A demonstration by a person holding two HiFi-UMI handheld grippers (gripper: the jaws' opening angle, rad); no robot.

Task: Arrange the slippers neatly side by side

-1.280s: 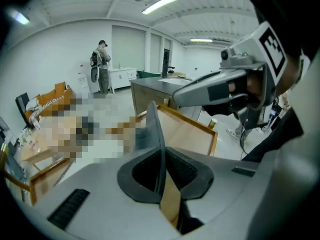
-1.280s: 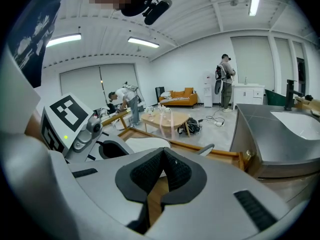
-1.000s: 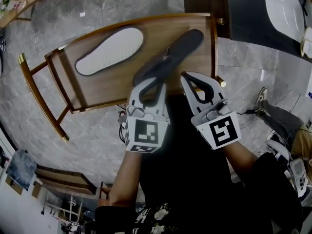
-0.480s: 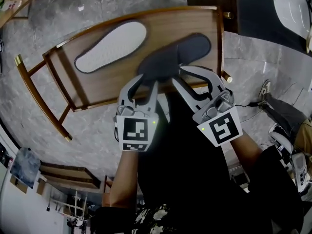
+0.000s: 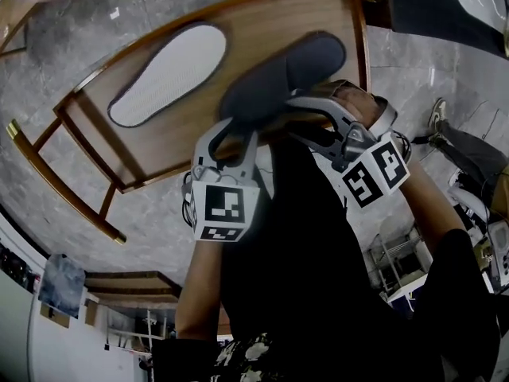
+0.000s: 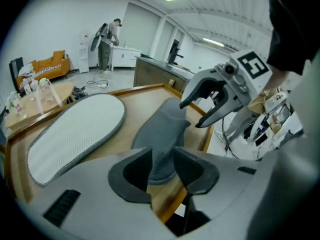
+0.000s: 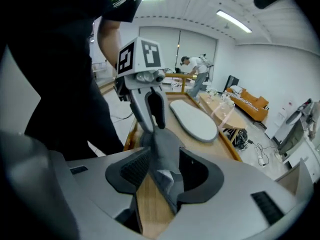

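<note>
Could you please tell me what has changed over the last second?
The dark slipper, held on edge before, now lies flat on the wooden table. Both grippers followed it down, and the right one rolled. The jaws of the left gripper and right gripper have just been opening, with the slipper between them. The pale slipper stayed put.

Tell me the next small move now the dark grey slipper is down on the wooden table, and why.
Probably draw both tools straight back off the dark grey fabric slipper. It rests on the wooden table, and the jaws of the left tool and right tool have just been opening, with it between them. The white-soled slipper lies sole-up, apart.
</note>
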